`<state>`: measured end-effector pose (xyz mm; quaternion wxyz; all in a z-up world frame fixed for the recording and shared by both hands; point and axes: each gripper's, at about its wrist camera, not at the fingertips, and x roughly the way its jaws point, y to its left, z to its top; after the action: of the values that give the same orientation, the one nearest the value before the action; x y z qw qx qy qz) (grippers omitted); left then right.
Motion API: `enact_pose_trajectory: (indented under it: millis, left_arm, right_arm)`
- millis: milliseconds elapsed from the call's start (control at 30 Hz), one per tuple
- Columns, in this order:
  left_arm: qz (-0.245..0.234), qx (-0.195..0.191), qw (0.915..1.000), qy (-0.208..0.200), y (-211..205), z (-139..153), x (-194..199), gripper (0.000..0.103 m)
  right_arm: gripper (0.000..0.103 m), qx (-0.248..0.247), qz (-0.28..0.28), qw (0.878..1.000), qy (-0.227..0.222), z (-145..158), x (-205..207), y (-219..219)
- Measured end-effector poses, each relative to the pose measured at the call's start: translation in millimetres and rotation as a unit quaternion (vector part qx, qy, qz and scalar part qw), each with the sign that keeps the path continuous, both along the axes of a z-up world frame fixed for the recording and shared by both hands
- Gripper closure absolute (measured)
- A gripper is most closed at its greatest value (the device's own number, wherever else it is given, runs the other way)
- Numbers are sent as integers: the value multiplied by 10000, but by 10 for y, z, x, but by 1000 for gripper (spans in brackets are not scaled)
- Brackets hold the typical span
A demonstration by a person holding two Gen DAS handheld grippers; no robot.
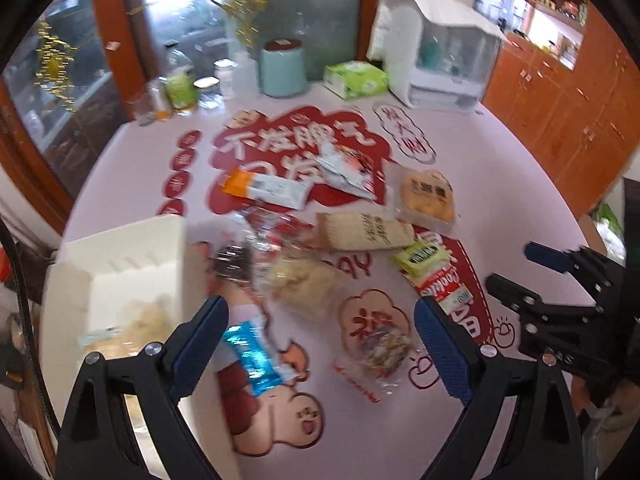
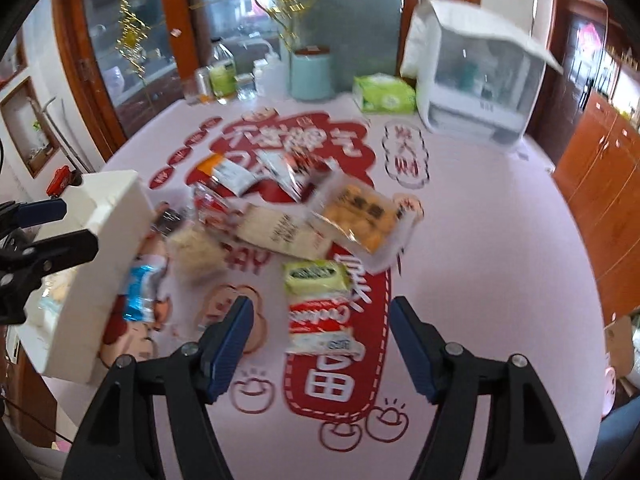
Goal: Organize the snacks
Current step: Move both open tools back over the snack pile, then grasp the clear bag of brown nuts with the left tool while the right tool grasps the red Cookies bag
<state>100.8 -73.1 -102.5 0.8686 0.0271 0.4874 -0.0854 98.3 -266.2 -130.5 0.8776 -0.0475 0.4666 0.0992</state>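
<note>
Several snack packets lie in a heap on the pink printed table (image 1: 500, 184). Among them are an orange-and-white bar (image 1: 264, 188), a yellow cake pack (image 1: 426, 196) (image 2: 360, 216), a green packet (image 2: 316, 276) and a red cookie packet (image 2: 320, 320). A white bin (image 1: 120, 264) (image 2: 100, 260) stands at the left with a few packets inside. My left gripper (image 1: 320, 340) hangs open above a blue packet (image 1: 256, 356) and a clear sweet bag (image 1: 384, 348). My right gripper (image 2: 322, 344) is open over the cookie packet, its pads clear of it.
Along the table's far edge stand a teal canister (image 1: 282, 68), a green tissue box (image 1: 356, 80), a white cabinet-shaped box (image 1: 440, 48) and small bottles (image 1: 180, 88). Orange wooden cupboards (image 1: 560, 100) line the right side. Glass doors are behind.
</note>
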Motion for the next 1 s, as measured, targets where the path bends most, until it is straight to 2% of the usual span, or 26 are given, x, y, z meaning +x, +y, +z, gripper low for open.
enact_pose_trajectory:
  millis: [200, 367, 500, 633, 767, 867, 967, 1000]
  left_arm:
    - [-435, 25, 9972, 614, -247, -487, 181, 10]
    - [-753, 205, 9907, 1118, -371, -907, 210, 10]
    - [-1016, 295, 9846, 1391, -441, -1121, 195, 10]
    - [-1213, 499, 9805, 1461, -526, -1279, 157, 10]
    - [-1190, 624, 9793, 1514, -561, -1393, 167, 10]
    - [-1196, 534, 9782, 1612, -585, -1450, 166, 24]
    - [-1213, 547, 9789, 1552, -609, -1450, 155, 32]
    - [-1238, 543, 9790, 1523, -622, -1440, 147, 44]
  right_arm:
    - [32, 298, 18, 9980, 549, -442, 283, -116]
    - [32, 393, 10, 9951, 912, -739, 492, -141]
    - [32, 400, 81, 9932, 1091, -866, 560, -103]
    - [32, 205, 249, 9930, 1134, -942, 566, 13]
    - [32, -1, 367, 9936, 1069, -990, 558, 126]
    - [32, -275, 453, 9939, 971, -1008, 540, 209]
    - [34, -409, 502, 9943, 847, -1018, 489, 249]
    - [38, -401, 477, 9946, 830, -1011, 477, 243]
